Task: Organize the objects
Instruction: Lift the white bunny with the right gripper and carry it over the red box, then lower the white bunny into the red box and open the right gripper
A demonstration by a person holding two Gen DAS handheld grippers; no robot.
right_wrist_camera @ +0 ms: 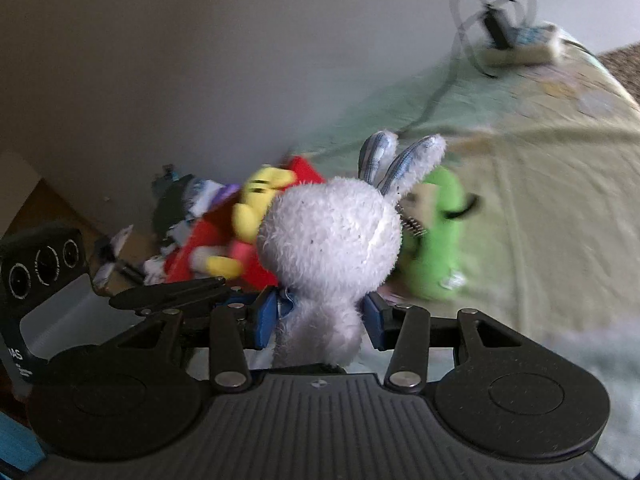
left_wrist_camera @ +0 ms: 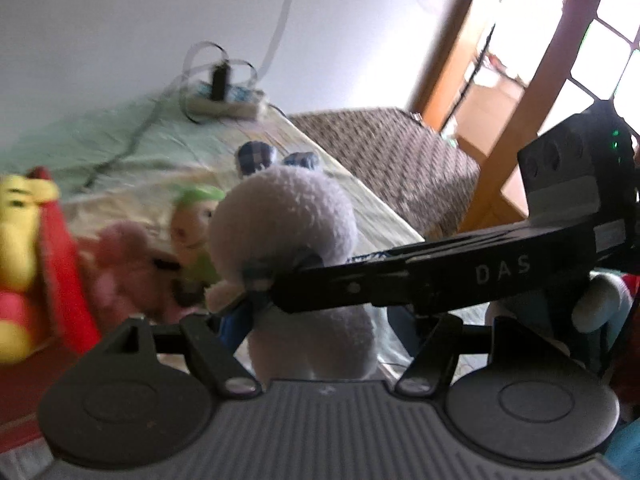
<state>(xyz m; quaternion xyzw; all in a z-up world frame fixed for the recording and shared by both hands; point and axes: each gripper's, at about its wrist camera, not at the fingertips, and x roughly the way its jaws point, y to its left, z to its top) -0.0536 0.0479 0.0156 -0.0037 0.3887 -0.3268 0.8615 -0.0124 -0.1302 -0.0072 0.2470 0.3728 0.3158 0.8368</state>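
Your right gripper clamps its blue pads on the white plush rabbit at the neck; your left gripper reaches it too, though its fingertips are hidden and I cannot tell its grip; the rabbit stands upright above the bed, ears up and far; toys beyond blur.

1. White power strip with a black plug and looped white cables, on the pale green bedsheet by the white wall
2. Brown woven basket-like furniture beside the bed
3. Wooden window frame
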